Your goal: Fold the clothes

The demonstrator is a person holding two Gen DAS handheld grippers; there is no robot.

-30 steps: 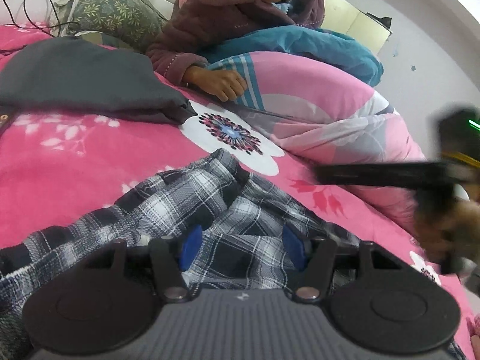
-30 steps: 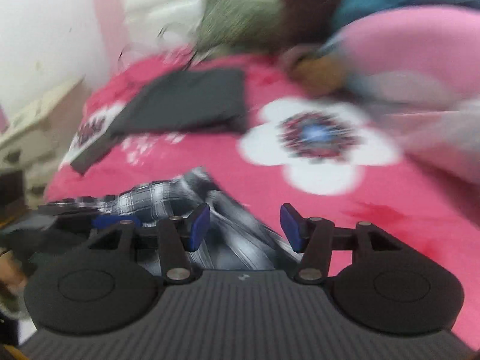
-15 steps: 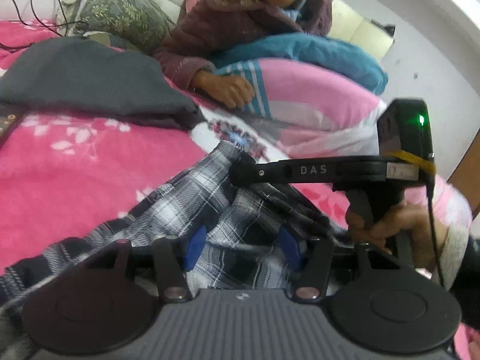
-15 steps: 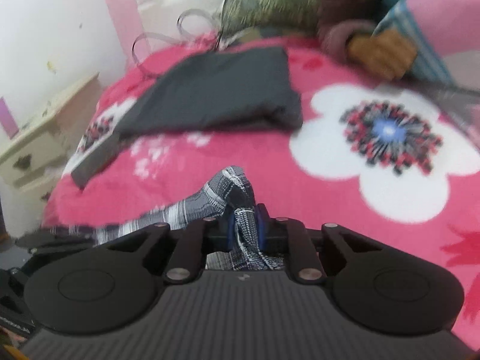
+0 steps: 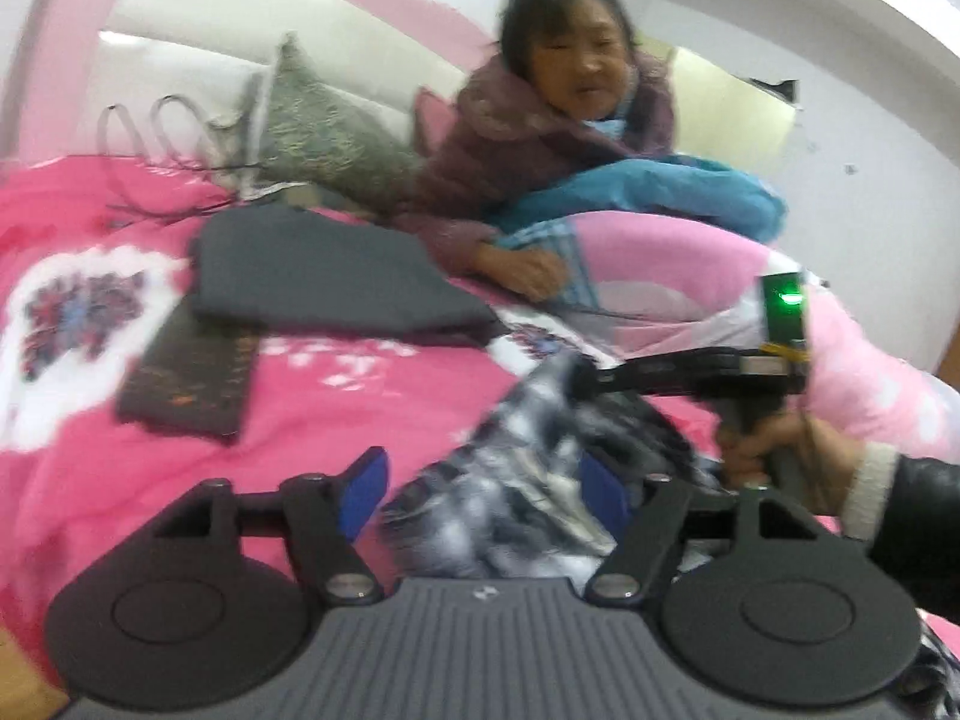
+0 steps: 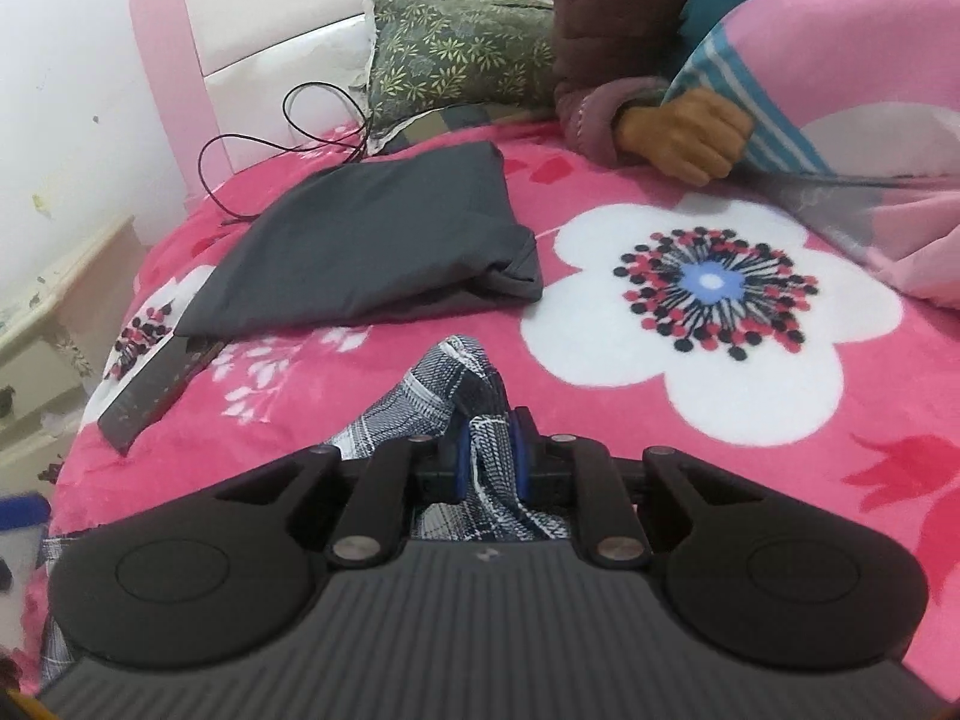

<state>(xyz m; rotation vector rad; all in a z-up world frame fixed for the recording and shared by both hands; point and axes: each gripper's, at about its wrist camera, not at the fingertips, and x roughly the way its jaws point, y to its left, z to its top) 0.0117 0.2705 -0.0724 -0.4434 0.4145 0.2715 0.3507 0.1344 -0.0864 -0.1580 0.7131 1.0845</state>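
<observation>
**A:** Where was the plaid garment [image 6: 462, 384] at that point?

**B:** Bunched on the pink bed cover [image 6: 780, 480], near its front edge. The right gripper [image 6: 489, 450] had its fingers clamped on a raised corner of it. The left gripper [image 5: 483, 489] had just been widening its fingers; the cloth lay between them, but the blue pads didn't seem to press on it.

**A:** So only one hold. What could have gone wrong?

**B:** I'd judge the pinch was thin, just a fold of fabric near the tips. A quick pull could have slipped it free. And with the left side loose, lifting would have dragged the rest in a heap rather than spreading it.

**A:** Anything nearby in the way?

**B:** The folded grey garment [image 6: 384, 240] lay beyond, apart from the plaid, and a seated person's hand [image 6: 690, 132] rested farther back. A wide swing might have disturbed either.
</observation>
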